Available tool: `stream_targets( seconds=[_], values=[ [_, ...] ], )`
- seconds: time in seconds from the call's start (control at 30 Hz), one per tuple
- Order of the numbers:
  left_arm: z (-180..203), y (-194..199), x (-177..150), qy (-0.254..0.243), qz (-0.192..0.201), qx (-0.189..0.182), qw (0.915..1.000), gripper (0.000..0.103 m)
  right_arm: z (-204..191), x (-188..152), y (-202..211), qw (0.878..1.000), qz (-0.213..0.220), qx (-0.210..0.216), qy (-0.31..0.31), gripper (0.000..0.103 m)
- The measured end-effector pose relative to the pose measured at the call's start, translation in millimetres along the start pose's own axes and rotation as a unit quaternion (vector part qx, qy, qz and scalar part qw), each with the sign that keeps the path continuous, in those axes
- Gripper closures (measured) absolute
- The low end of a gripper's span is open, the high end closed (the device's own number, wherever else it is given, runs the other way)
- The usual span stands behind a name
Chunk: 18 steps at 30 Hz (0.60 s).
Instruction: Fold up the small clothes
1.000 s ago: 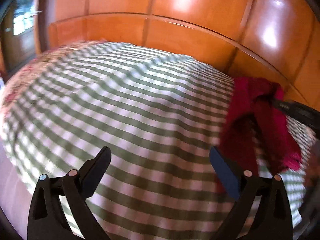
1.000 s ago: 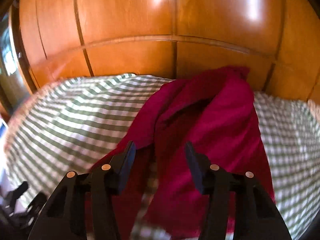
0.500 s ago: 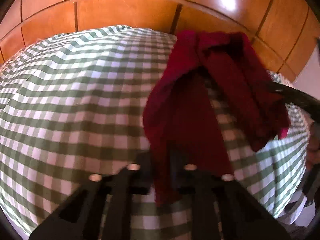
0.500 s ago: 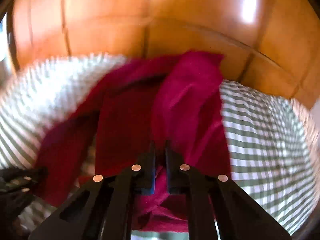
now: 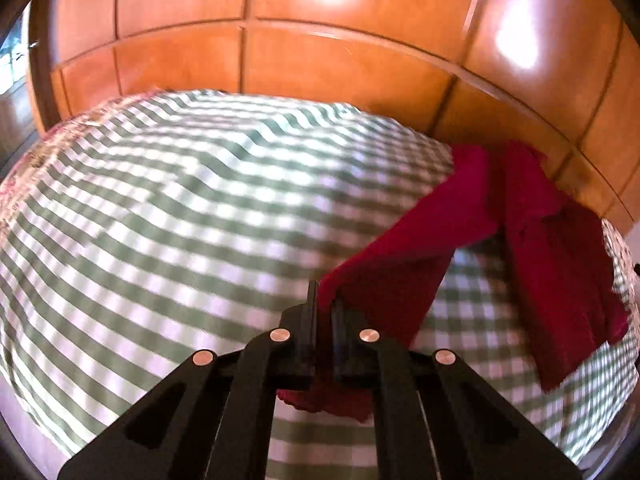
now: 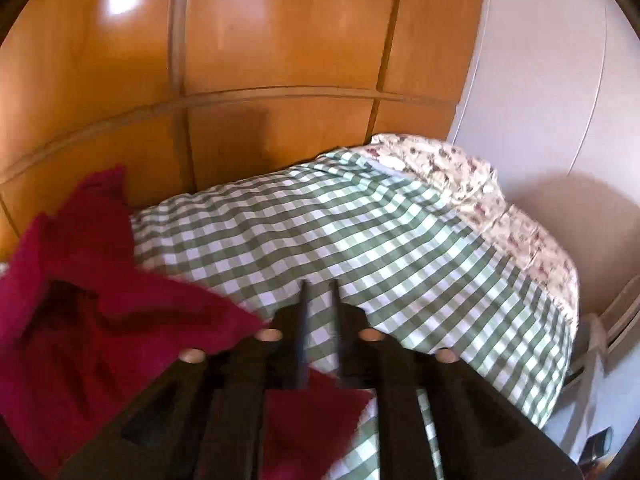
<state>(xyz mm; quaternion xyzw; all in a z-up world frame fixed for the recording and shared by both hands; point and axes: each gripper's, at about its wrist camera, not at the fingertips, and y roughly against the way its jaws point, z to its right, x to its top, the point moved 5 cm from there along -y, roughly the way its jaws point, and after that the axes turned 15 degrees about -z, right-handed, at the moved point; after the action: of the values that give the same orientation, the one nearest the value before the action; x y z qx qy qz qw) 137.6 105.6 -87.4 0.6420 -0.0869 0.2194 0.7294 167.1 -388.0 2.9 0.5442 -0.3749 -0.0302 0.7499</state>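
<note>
Folding has barely begun: the dark red garment (image 5: 532, 240) lies crumpled and unfolded on the checked bed (image 5: 200, 208). The left gripper (image 5: 325, 304) is clamped on one corner; the right gripper (image 6: 320, 292) has jaws opening, nothing between them.

A green-and-white checked bedspread (image 5: 192, 208) covers the bed ahead of and beneath the jaws – a floral pillow (image 6: 472, 184) lies at its far right end – with glossy wooden wardrobe panels (image 5: 344, 68) beyond, and a white wall (image 6: 540, 80) beside them
</note>
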Motion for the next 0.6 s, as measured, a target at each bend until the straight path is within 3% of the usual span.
stream_targets(
  seconds=[0.07,0.13,0.2,0.27,0.37,0.43,0.47,0.5,0.53,0.6],
  values=[
    [-6,1,10,0.004,0.007,0.006,1.0000,0.099,-14,-6,21,0.998,0.024,0.062,-0.001,0.025],
    [-6,-1,15,0.006,0.007,0.007,0.9999,0.099,-45,-20,39,0.991,0.027,0.128,0.039,0.025],
    [-3,-6,17,0.007,0.004,0.013,0.9999,0.099,-94,-49,54,0.970,0.001,0.222,0.100,0.025],
    [-2,-15,18,0.013,-0.001,0.013,0.9998,0.099,-142,-81,61,0.946,-0.037,0.282,0.153,0.025],
    [-6,-20,18,0.024,-0.007,0.004,0.9997,0.099,-215,-132,67,0.916,-0.075,0.320,0.231,0.025],
    [-8,-24,18,0.027,-0.010,0.001,0.9996,0.099,-254,-161,62,0.902,-0.098,0.314,0.279,0.025],
    [-10,-25,14,0.027,-0.010,0.002,0.9996,0.099,-271,-175,54,0.897,-0.113,0.300,0.303,0.036],
    [-10,-25,13,0.025,-0.010,0.004,0.9996,0.099,-282,-186,47,0.897,-0.121,0.276,0.323,0.064],
    [-10,-24,12,0.023,-0.008,0.006,0.9997,0.099,-283,-188,43,0.903,-0.116,0.255,0.325,0.072],
    [-12,-20,11,0.020,-0.004,0.005,0.9998,0.099,-270,-178,48,0.905,-0.123,0.282,0.295,0.099]
  ],
)
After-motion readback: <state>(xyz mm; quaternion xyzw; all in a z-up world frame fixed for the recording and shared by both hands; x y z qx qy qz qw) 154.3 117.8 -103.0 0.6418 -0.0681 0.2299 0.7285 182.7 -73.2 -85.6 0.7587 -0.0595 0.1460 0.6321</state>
